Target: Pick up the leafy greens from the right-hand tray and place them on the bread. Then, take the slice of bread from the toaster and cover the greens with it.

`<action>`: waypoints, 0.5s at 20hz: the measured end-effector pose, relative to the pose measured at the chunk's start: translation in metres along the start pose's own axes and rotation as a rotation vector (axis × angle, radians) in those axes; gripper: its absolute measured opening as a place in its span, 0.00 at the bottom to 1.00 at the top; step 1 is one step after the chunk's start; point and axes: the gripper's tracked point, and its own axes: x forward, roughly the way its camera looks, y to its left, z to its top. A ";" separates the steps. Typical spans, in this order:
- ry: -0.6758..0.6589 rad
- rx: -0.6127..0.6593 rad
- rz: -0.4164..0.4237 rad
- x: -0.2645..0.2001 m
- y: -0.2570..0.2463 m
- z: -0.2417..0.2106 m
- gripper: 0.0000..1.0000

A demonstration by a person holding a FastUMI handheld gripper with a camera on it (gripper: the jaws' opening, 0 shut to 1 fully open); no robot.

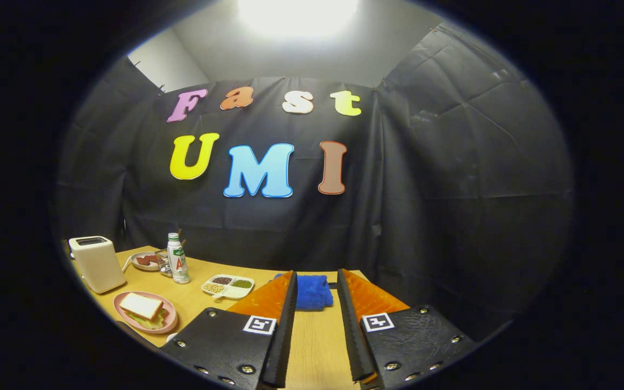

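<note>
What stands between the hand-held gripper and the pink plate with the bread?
Nothing visible does. The hand-held gripper is open, its fingers apart over bare table, with a blue cloth just beyond them. The pink plate lies off to the fingers' left, near the toaster, with only bare tabletop between.

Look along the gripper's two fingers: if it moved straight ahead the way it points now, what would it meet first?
Probably the blue cloth, lying on the table just ahead of the open gripper, in line with the gap between its fingers. Nothing else sits between them, though depth is hard to judge.
</note>
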 end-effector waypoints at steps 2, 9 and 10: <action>-0.041 -0.048 -0.044 0.001 -0.024 0.003 0.43; -0.101 -0.259 -0.150 -0.009 -0.108 -0.015 0.39; -0.085 -0.255 -0.152 -0.010 -0.119 -0.023 0.39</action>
